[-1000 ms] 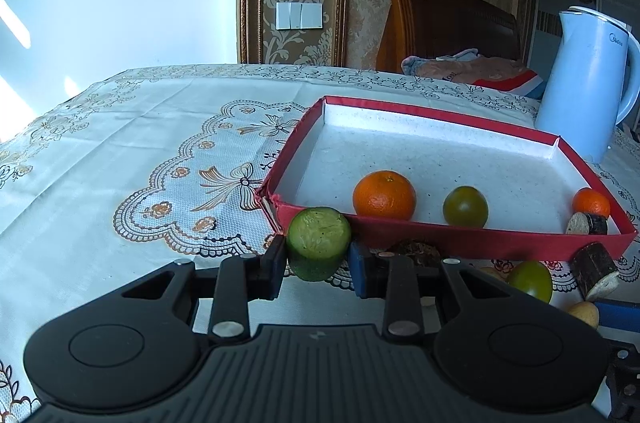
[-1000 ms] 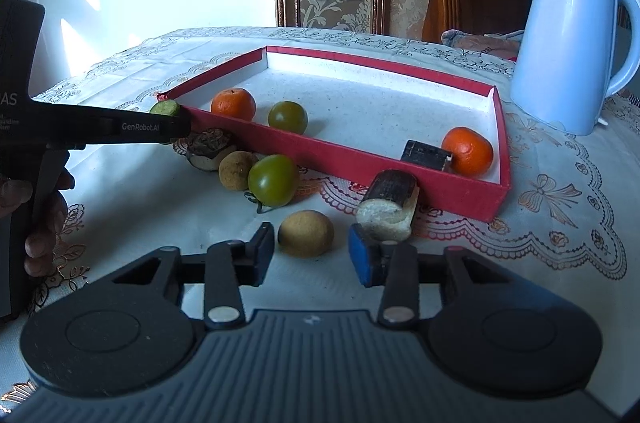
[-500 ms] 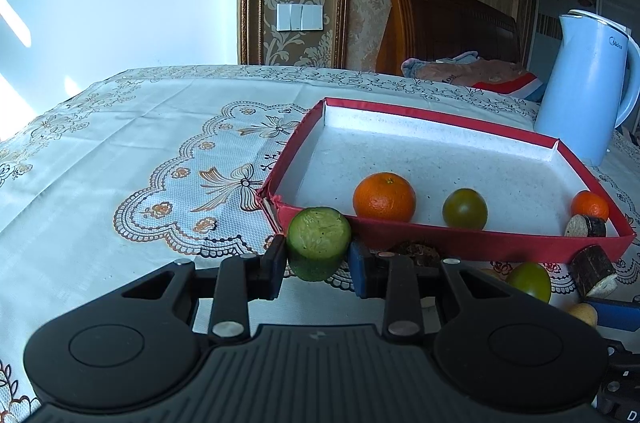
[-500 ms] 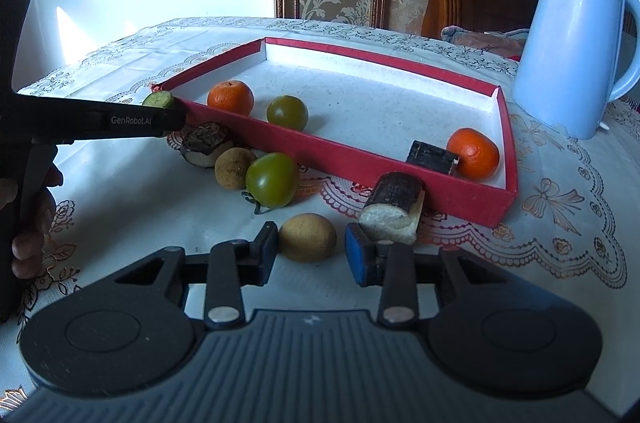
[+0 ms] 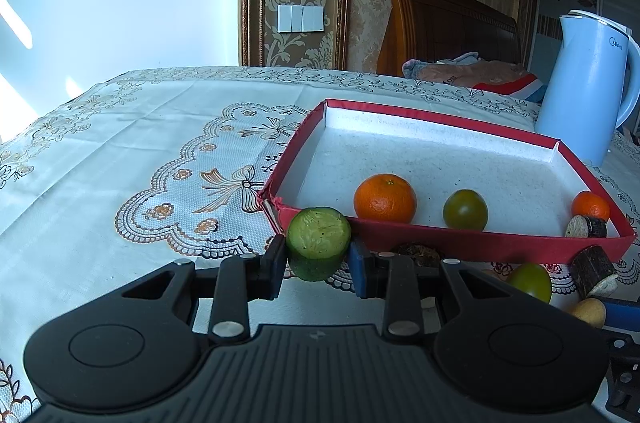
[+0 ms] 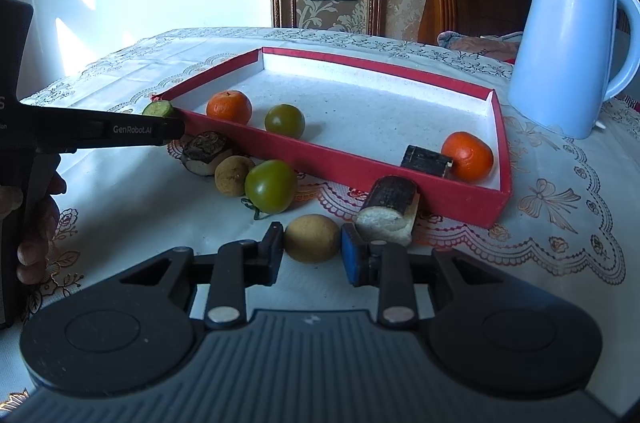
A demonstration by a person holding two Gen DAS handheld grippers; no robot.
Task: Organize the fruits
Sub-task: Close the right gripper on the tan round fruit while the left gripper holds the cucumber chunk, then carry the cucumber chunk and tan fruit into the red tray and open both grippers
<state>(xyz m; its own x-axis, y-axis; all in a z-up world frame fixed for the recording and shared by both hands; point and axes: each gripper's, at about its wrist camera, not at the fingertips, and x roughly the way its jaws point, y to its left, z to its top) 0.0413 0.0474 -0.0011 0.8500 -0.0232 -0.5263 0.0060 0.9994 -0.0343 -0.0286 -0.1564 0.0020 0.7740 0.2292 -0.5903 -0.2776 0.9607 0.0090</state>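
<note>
My left gripper (image 5: 317, 257) is shut on a cut green cucumber piece (image 5: 318, 242), held just outside the near left corner of the red tray (image 5: 460, 248); the piece also shows in the right wrist view (image 6: 159, 108). The tray holds two oranges (image 5: 385, 198), a green tomato (image 5: 465, 209) and a dark sugarcane piece (image 6: 426, 160). My right gripper (image 6: 312, 255) is open around a tan round fruit (image 6: 312, 238) on the tablecloth. A green tomato (image 6: 271, 186), another tan fruit (image 6: 233, 175), a dark brown piece (image 6: 205, 152) and a sugarcane chunk (image 6: 390, 209) lie before the tray.
A pale blue kettle (image 6: 570, 55) stands behind the tray at the right. A wooden chair (image 5: 444, 23) with cloth on it is beyond the table. The lace tablecloth (image 5: 140, 151) stretches to the left of the tray.
My right gripper has moved forward, so the tan fruit now sits between its fingers. My left gripper has held almost still with the cucumber piece.
</note>
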